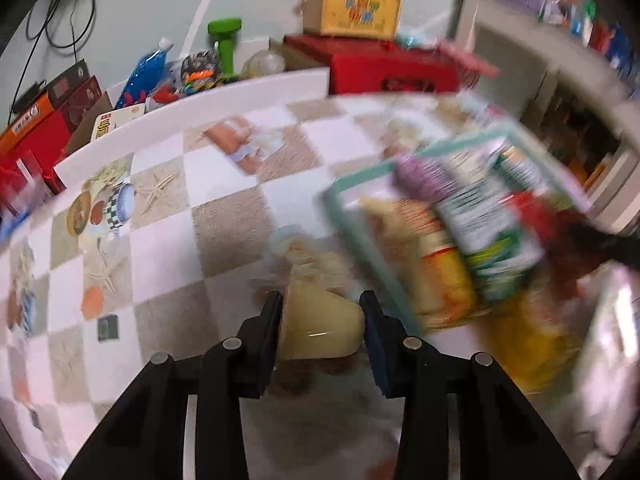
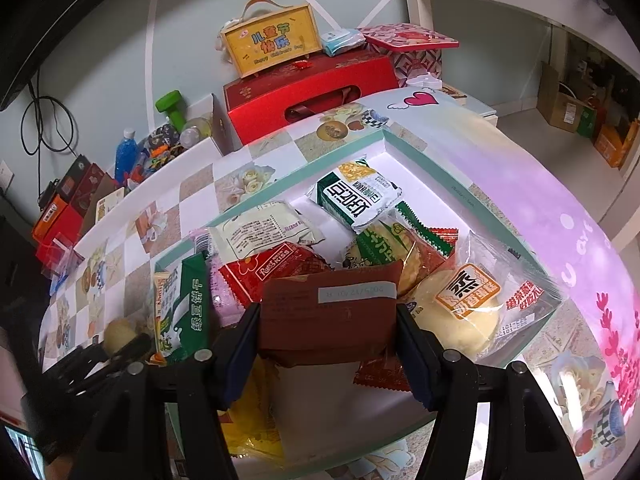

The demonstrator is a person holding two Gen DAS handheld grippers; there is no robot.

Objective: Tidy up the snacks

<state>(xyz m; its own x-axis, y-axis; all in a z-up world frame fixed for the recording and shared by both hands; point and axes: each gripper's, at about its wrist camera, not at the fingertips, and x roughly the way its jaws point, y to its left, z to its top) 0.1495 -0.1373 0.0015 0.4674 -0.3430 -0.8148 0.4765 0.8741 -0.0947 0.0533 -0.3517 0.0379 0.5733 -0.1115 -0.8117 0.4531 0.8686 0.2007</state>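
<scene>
Here, left gripper (image 1: 322, 306): clamped on a pale bun (image 1: 320, 326).
Right gripper (image 2: 328, 320): pinching a brown packet (image 2: 328, 316).
Tray (image 2: 404, 148): crowded.
Left view: blurred.

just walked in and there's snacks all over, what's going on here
A person is sorting snacks with a handheld claw in each hand. The left claw is shut on a pale yellow snack over the checkered tablecloth, just beside the teal-rimmed box. The right claw is shut on a brown packet held over that box, which already holds several wrapped snacks, including a green and white packet and a bagged bun.
</scene>
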